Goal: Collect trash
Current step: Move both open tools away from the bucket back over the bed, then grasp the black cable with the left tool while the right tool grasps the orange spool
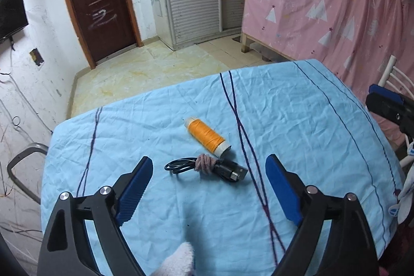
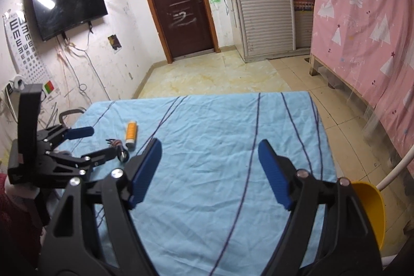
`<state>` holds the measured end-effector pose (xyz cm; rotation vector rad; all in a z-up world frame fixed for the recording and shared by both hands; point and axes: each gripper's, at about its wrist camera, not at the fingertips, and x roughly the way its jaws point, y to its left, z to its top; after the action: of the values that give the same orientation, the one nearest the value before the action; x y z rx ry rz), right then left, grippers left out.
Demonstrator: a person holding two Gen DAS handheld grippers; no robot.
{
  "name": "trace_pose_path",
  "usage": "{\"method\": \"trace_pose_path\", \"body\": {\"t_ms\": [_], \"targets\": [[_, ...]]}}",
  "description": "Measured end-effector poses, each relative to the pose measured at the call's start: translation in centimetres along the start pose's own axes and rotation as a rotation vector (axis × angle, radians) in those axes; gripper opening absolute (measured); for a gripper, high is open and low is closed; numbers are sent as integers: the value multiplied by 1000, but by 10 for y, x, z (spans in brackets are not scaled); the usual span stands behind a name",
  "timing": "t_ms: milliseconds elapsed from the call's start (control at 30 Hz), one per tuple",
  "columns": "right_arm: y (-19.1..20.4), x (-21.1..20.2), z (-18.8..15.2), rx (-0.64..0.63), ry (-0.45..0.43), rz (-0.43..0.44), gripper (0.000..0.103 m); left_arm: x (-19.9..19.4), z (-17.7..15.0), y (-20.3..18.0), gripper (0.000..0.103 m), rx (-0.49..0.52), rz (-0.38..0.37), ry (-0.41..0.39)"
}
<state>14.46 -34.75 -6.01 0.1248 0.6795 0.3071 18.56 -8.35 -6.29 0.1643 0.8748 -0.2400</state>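
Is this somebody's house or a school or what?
Probably a room in someone's home: a TV hangs on the wall, a pink tree-patterned curtain covers a wooden frame, and a table has a blue cloth.

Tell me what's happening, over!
Both claws open, empty. Left claw near black cable and orange thread spool. Right claw over bare cloth. Nothing blocking.

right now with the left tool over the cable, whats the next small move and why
Probably ease the left tool down and forward over the bundled black cable, then close. Its jaws are open and empty, the cable lies between and just ahead of the fingertips, apart from the orange thread spool beyond it.
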Motion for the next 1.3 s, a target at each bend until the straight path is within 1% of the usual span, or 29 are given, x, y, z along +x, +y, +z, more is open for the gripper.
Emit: {"method": "trace_pose_path", "body": {"t_ms": [133,567,633,667,733,900,1133,1300], "targets": [[11,6,2,-16,10,-5,74,13,-1,-1,81,33,-24,24],[26,22,4,-38,40,-12,75,36,-3,-5,81,81,-13,63],[28,24,4,-42,44,-11,75,37,-3,-6,80,83,-10,62],[29,25,4,-43,46,-10,75,37,-4,-5,77,83,-8,62],[30,27,3,-46,49,-9,75,38,-5,-2,73,67,-18,66],[37,29,2,-54,56,-5,75,39,-5,5,70,44,-27,62],[50,36,4,-84,67,9,75,30,-9,18,70,13,-23,46],[68,48,4,-109,87,31,75,16,-14,33,70,-4,-2,25]]}}
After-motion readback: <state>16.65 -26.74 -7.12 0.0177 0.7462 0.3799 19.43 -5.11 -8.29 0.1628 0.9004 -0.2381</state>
